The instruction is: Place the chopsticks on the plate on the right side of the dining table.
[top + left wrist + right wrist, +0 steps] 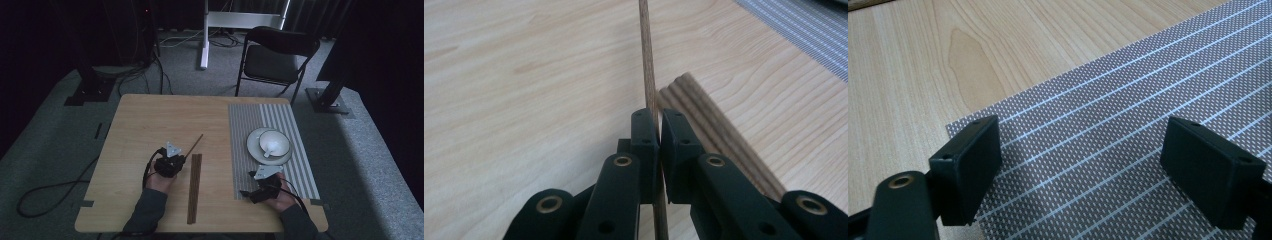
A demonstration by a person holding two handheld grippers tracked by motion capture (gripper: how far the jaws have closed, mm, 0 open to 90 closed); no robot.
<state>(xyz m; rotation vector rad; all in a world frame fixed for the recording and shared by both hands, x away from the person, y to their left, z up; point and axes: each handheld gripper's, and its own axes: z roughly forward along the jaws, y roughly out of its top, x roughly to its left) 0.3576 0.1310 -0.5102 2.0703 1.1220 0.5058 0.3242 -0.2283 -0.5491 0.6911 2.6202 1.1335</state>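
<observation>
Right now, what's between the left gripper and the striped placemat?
In the high view, the left gripper, shut on a single chopstick, is separated from the placemat by a bundle of chopsticks lying flat, then bare table.

Left tool (171, 159) sits mid-surface, forearm entering from the near edge, jaws pinched tight on a thin stick (647, 75). Right tool (260, 187) hangs low near the near right corner, angled toward the left edge, jaws spread wide with nothing between them.
</observation>
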